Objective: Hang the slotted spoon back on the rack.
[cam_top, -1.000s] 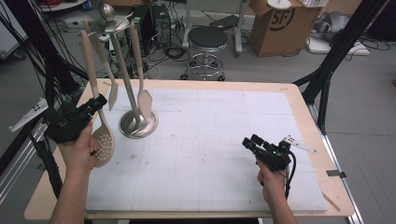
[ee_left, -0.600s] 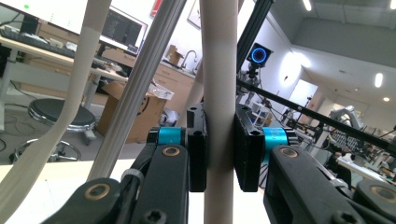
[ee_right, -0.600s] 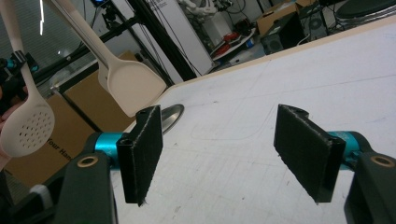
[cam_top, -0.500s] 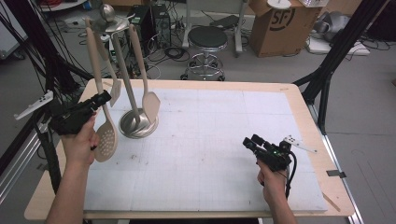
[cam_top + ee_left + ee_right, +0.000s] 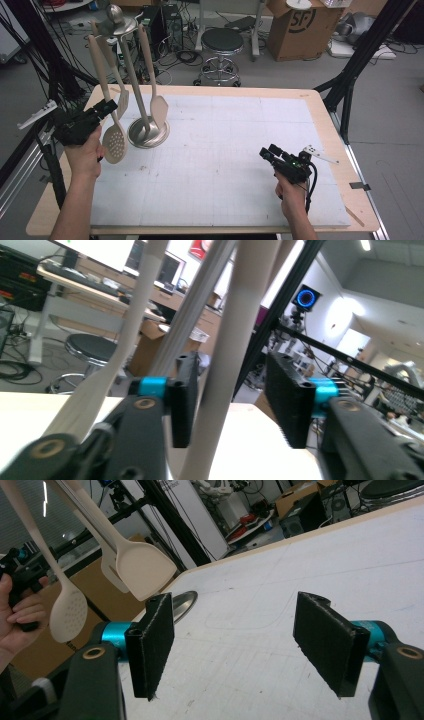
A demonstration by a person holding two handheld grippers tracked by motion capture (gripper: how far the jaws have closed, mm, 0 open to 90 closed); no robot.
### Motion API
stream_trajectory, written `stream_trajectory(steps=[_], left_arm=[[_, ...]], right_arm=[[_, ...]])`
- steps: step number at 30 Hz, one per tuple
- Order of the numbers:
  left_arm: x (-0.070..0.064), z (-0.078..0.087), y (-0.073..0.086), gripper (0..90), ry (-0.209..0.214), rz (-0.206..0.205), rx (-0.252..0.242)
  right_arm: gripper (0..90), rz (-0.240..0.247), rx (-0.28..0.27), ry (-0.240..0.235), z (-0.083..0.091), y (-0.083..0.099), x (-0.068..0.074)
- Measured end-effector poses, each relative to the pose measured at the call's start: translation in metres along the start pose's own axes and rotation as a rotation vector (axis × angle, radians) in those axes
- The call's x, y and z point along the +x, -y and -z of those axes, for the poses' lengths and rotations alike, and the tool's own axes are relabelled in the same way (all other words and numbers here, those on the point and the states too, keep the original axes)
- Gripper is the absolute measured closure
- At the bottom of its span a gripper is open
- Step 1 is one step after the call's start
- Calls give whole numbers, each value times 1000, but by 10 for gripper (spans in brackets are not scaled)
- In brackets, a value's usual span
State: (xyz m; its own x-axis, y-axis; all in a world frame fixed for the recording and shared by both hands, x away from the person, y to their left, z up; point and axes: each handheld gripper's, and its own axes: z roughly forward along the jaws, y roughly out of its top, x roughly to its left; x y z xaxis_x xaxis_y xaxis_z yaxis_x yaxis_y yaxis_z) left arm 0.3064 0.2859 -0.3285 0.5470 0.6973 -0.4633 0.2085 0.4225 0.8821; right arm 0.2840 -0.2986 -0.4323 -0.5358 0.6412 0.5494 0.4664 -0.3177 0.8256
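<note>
A metal utensil stand [image 5: 147, 132] rises from the table's back left, with three beige utensils hanging from its top. The slotted skimmer [image 5: 114, 142] hangs lowest, nearest my left hand. My left gripper [image 5: 109, 106] is open around the skimmer's handle [image 5: 235, 340], which runs up between the jaws close to the left one, with a gap to the right one. A spatula [image 5: 159, 107] and a slotted turner [image 5: 121, 102] hang beside it. Near the front right, my right gripper [image 5: 267, 152] is open and holds nothing; its jaws [image 5: 235, 645] point across the mat toward the stand.
A white gridded mat [image 5: 225, 150] covers most of the wooden table [image 5: 330, 135]. A black stool [image 5: 222, 42], a cardboard box [image 5: 295, 25] and cables lie on the floor behind. Black frame legs stand at both table sides.
My left gripper has moved slightly up and toward the stand, closing in on the skimmer's handle. The skimmer has swung up a little. The right gripper has stayed put.
</note>
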Motion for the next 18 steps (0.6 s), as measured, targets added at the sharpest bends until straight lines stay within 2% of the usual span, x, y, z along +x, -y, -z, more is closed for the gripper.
stream_trajectory(steps=[4, 7, 9, 11, 15, 18], left_arm=[[0, 7, 4, 480, -53, -25, -37], [-1, 13, 10, 466, -63, -42, -67], [-5, 17, 19, 449, -72, -96, -63], [-9, 19, 28, 436, -73, -124, -54], [-9, 19, 44, 368, -72, -105, -27], [-8, 18, 55, 303, -51, -100, -10]], right_arm=[[320, -1, -2, 0, 0, 0, 0], [320, 0, 3, 0, 0, 0, 0], [320, 3, 3, -1, -1, 0, 0], [320, 0, 3, 0, -1, 0, 0], [320, 4, 7, -4, -2, 0, 1], [319, 9, 12, 3, -2, 1, 2]])
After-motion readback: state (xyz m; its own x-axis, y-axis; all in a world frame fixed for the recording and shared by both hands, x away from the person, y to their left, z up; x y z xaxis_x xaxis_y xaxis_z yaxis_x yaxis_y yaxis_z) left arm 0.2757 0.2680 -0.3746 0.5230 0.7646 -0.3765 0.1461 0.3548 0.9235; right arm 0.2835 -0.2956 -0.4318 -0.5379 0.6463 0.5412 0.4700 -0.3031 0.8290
